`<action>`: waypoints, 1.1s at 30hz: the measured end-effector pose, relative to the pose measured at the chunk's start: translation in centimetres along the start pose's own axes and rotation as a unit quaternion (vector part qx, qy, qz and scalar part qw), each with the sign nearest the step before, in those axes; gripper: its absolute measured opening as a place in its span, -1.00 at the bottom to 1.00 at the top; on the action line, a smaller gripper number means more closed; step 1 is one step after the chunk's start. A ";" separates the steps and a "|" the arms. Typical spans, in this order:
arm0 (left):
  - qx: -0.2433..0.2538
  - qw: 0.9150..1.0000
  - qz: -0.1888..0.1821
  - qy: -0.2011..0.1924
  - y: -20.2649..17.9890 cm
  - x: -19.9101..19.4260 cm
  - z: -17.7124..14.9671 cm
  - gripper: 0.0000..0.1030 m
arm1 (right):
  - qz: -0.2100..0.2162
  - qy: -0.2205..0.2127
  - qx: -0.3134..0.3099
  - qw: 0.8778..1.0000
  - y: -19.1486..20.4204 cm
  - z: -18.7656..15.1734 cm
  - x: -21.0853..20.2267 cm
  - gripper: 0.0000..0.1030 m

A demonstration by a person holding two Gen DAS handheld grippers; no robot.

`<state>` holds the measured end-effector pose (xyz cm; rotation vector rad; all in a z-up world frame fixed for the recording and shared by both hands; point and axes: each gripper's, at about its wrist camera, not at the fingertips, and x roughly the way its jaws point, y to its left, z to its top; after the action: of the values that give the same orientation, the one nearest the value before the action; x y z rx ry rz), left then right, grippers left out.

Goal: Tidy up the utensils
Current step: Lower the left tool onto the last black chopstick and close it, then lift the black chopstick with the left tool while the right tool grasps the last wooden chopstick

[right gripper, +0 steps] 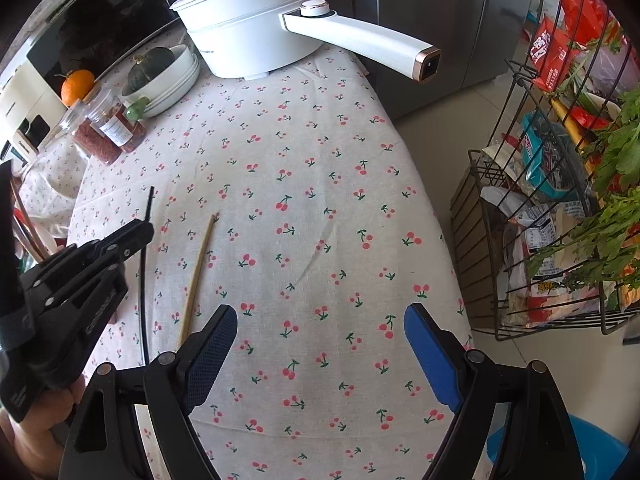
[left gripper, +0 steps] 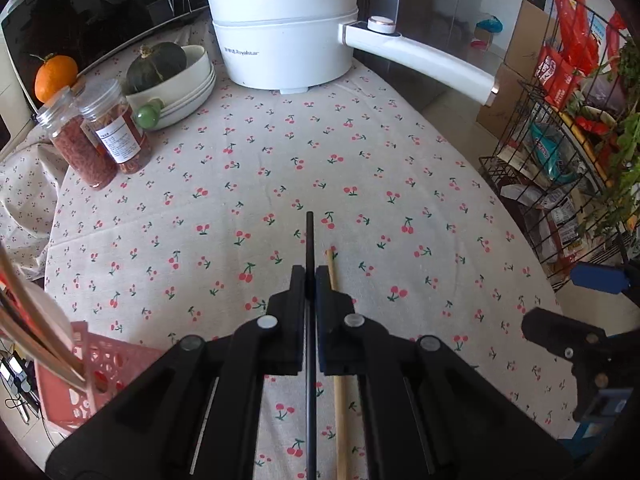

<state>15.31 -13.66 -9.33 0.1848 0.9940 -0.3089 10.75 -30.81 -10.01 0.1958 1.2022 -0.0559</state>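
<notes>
The left hand-held gripper is clamped on a black chopstick, its two fingers pressed together on the thin rod, whose tip juts forward past them toward the white electric pot. In the right wrist view the same left hand-held gripper sits just left of a wooden chopstick, and the black chopstick runs through it over the cherry-print tabletop.

The wooden chopstick lies flat on the tabletop, just right of the black chopstick and almost parallel to it, partly hidden under the left gripper's right finger.

The right hand-held gripper hovers with its fingers wide apart, gripping nothing, to the right of the wooden chopstick.

A pink perforated basket stands at the tabletop edge, left of the black chopstick, with several chopsticks leaning out of it.

Farther off, beyond the black chopstick's tip and to the left, stand two clear jars, stacked white bowls holding a green squash, and an orange. A black wire rack stands on the floor to the right of the tabletop.
</notes>
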 end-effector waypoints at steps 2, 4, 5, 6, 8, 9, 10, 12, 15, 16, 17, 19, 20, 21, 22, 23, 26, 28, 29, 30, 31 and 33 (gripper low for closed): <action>0.004 1.000 -0.007 -0.015 0.5 -2.0 -0.5 -0.89 | 0.001 -0.001 0.000 1.000 0.2 0.0 -0.1 0.68; 0.005 0.999 -0.013 -0.030 1.1 -4.0 -1.2 -0.89 | 0.006 0.001 -0.001 1.000 0.6 -0.1 0.0 0.68; 0.003 0.999 -0.017 -0.036 1.5 -4.9 -1.5 -0.89 | 0.009 0.002 -0.002 1.000 0.9 -0.1 0.1 0.68; 0.002 0.999 -0.022 -0.044 1.9 -5.9 -1.9 -0.89 | 0.011 0.004 -0.003 1.000 1.2 -0.1 0.2 0.68; 0.000 0.998 -0.026 -0.059 2.7 -7.6 -2.6 -0.89 | 0.013 0.009 -0.010 1.000 2.1 -0.1 0.7 0.68; -0.003 0.997 -0.030 -0.067 3.1 -8.5 -3.1 -0.89 | 0.014 0.013 -0.012 1.000 2.6 -0.1 1.0 0.68; -0.005 0.997 -0.032 -0.074 3.5 -9.2 -3.4 -0.89 | 0.014 0.017 -0.015 1.000 3.1 -0.1 1.3 0.68; -0.013 0.995 -0.038 -0.087 4.5 -10.4 -4.2 -0.89 | 0.017 0.026 -0.020 0.999 4.2 -0.1 2.2 0.68; -0.032 0.993 -0.050 -0.098 6.1 -11.6 -5.1 -0.89 | 0.020 0.045 -0.025 0.998 6.0 -0.1 4.0 0.68; -0.035 0.993 -0.054 -0.100 6.4 -11.8 -5.2 -0.89 | 0.021 0.051 -0.027 0.998 6.6 -0.1 4.6 0.68; -0.038 0.993 -0.055 -0.101 6.7 -12.0 -5.3 -0.89 | 0.023 0.055 -0.028 0.998 7.1 0.0 5.1 0.68; -0.044 0.992 -0.054 -0.108 7.4 -12.4 -5.8 -0.89 | 0.030 0.058 -0.028 0.997 8.0 0.2 6.0 0.68; -0.045 0.992 -0.053 -0.109 7.8 -12.5 -6.0 -0.89 | 0.034 0.056 -0.027 0.998 8.5 0.4 6.4 0.68; -0.048 0.991 -0.054 -0.109 8.2 -12.7 -6.2 -0.89 | 0.037 0.053 -0.024 0.998 8.9 0.6 6.8 0.68; -0.053 0.991 -0.056 -0.110 8.7 -12.9 -6.4 -0.88 | 0.039 0.048 -0.022 0.998 9.3 0.8 7.1 0.68; -0.059 0.990 -0.060 -0.109 9.3 -13.0 -6.7 -0.88 | 0.042 0.043 -0.018 0.998 9.7 1.0 7.5 0.67; -0.076 0.989 -0.069 -0.108 10.6 -13.4 -7.1 -0.89 | 0.051 0.027 0.000 0.998 10.7 1.7 8.5 0.53; -0.084 0.988 -0.072 -0.108 11.3 -13.7 -7.4 -0.89 | 0.044 0.026 0.001 0.999 11.4 1.9 9.4 0.28; -0.088 0.988 -0.074 -0.107 11.6 -13.7 -7.5 -0.89 | 0.034 0.027 -0.001 0.999 11.7 1.9 9.9 0.13; -0.091 0.987 -0.075 -0.106 11.9 -13.8 -7.5 -0.89 | 0.023 0.029 -0.003 0.999 11.9 1.9 10.3 0.10; -0.093 0.987 -0.077 -0.107 12.1 -13.8 -7.7 -0.89 | 0.011 0.014 -0.008 1.000 12.3 1.9 10.2 0.00; -0.094 0.987 -0.078 -0.107 12.4 -14.0 -7.9 -0.89 | -0.008 0.009 -0.009 1.000 12.7 1.9 10.3 -0.16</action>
<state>6.16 2.67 -1.54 -0.0977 0.8195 -0.3682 18.09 -18.08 -17.42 0.1718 1.2217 -0.0574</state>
